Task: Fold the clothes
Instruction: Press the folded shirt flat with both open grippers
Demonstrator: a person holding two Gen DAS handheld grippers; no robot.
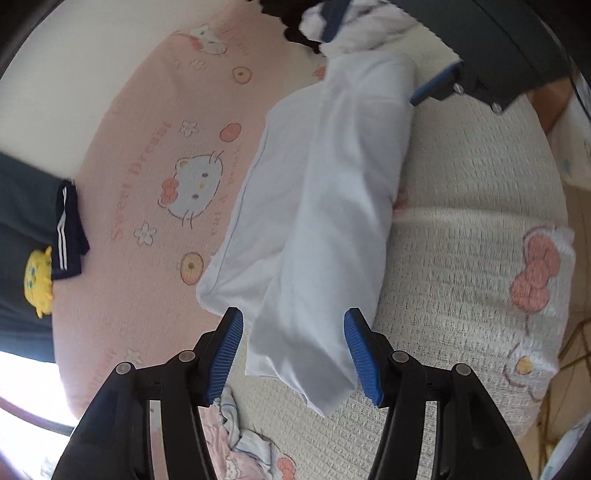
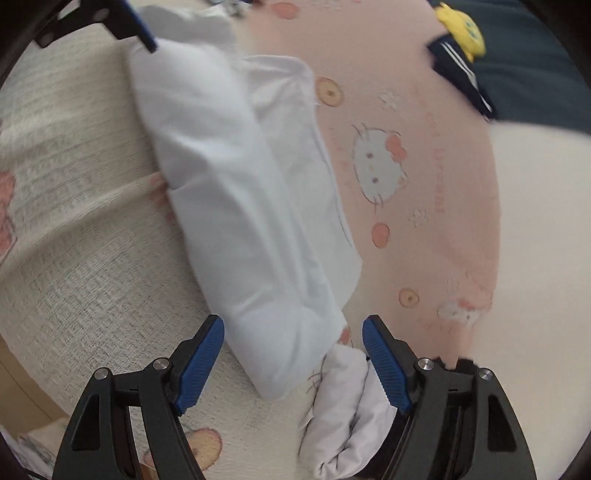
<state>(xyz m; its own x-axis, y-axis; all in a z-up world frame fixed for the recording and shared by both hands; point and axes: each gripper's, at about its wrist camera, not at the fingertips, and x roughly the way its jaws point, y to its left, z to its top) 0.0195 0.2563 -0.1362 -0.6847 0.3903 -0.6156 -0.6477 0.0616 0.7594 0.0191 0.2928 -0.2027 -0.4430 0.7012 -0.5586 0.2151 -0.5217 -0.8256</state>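
Observation:
A white garment (image 1: 332, 184), folded into a long strip, lies across the bed where the pink sheet meets a cream blanket. My left gripper (image 1: 293, 354) straddles its near end; the blue pads stand apart and a gap shows beside the cloth. The right gripper (image 1: 384, 55) straddles the far end at the top of this view. In the right wrist view the same garment (image 2: 240, 192) runs away from my right gripper (image 2: 291, 354), whose jaws stand wide around its end. A bunched white part (image 2: 343, 413) lies against the right-hand pad. One of the left gripper's fingers (image 2: 142, 29) shows at top left.
The pink cat-print sheet (image 1: 147, 147) and cream knitted blanket (image 1: 461, 184) cover the bed. A navy garment with white stripes (image 1: 70, 229) and a yellow plush toy (image 1: 37, 273) lie at the sheet's edge. Crumpled pale clothes (image 1: 240, 439) sit under my left gripper.

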